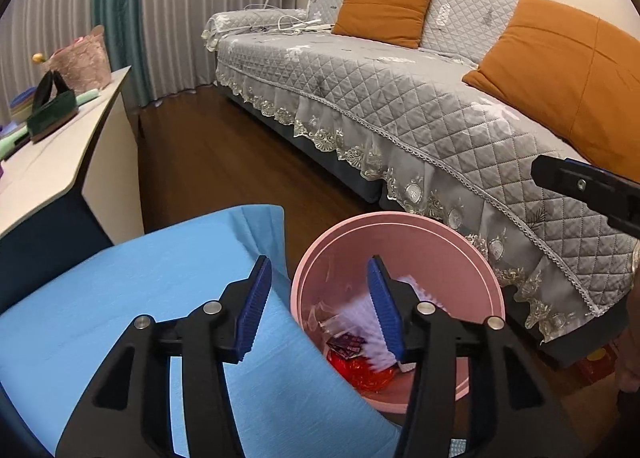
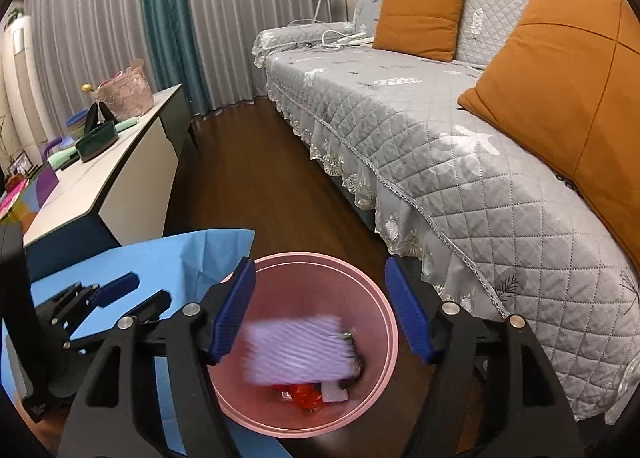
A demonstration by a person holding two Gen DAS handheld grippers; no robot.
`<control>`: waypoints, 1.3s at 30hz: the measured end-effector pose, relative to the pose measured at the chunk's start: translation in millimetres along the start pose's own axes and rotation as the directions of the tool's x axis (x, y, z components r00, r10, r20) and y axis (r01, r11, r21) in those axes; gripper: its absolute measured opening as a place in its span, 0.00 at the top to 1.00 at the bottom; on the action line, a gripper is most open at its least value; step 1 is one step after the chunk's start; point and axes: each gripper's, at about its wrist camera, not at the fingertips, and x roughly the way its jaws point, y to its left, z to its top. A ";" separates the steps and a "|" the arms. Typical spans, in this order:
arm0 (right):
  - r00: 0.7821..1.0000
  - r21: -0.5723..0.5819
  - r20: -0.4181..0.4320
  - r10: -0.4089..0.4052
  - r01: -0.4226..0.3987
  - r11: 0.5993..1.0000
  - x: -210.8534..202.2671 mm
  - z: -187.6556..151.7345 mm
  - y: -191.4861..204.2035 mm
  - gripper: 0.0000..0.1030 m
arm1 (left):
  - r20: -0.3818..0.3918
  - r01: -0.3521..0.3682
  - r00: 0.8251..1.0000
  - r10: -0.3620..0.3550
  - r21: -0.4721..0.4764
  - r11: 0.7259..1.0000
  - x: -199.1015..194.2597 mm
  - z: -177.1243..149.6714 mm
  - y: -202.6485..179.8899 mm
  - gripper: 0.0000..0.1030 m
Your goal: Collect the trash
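Floor beside sofa (image 2: 460, 130): pink bin (image 2: 384, 298) (rim unobstructed).

What things look made of

The pink bin (image 2: 384, 322) looks like smooth, matt plastic, and a shiny, crinkly red wrapper (image 2: 305, 394) lies in it beside a blurry pale purple striped packet (image 2: 296, 350). The left tongs (image 1: 320, 306) and right tongs (image 2: 322, 310) are black plastic with bumpy blue pads and shiny metal pins. The blue cover (image 1: 120, 298) looks like soft, matt cloth. The sofa cover (image 2: 460, 162) is grey stitched cloth with a lacy edge. The floor (image 1: 224, 170) is dark, smooth wood.
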 end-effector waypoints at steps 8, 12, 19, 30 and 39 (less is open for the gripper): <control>0.999 0.017 0.052 0.003 -0.004 1.000 -19.1 5.8 5.6 0.05 | 0.059 -0.015 0.998 0.017 -0.032 0.999 -49.5 -15.3 9.5 0.31; 0.997 -0.005 0.077 0.009 -0.009 1.000 -43.6 7.1 15.5 0.05 | 0.103 -0.034 0.994 0.039 -0.056 0.998 -86.0 -19.9 13.9 0.14; 0.993 -0.081 0.112 0.036 -0.027 0.996 -105.4 -0.4 40.6 0.05 | 0.153 -0.065 0.985 0.080 -0.099 0.993 -166.5 -35.2 28.9 0.08; 0.993 -0.141 0.078 0.085 -0.073 0.987 -176.3 -93.5 83.8 0.05 | 0.087 -0.250 0.953 0.292 -0.322 0.913 -279.6 -128.7 72.9 0.07; 0.992 -0.209 0.027 0.124 -0.116 0.971 -212.4 -157.5 121.4 0.05 | -0.002 -0.387 0.903 0.430 -0.441 0.810 -336.1 -202.4 88.6 0.07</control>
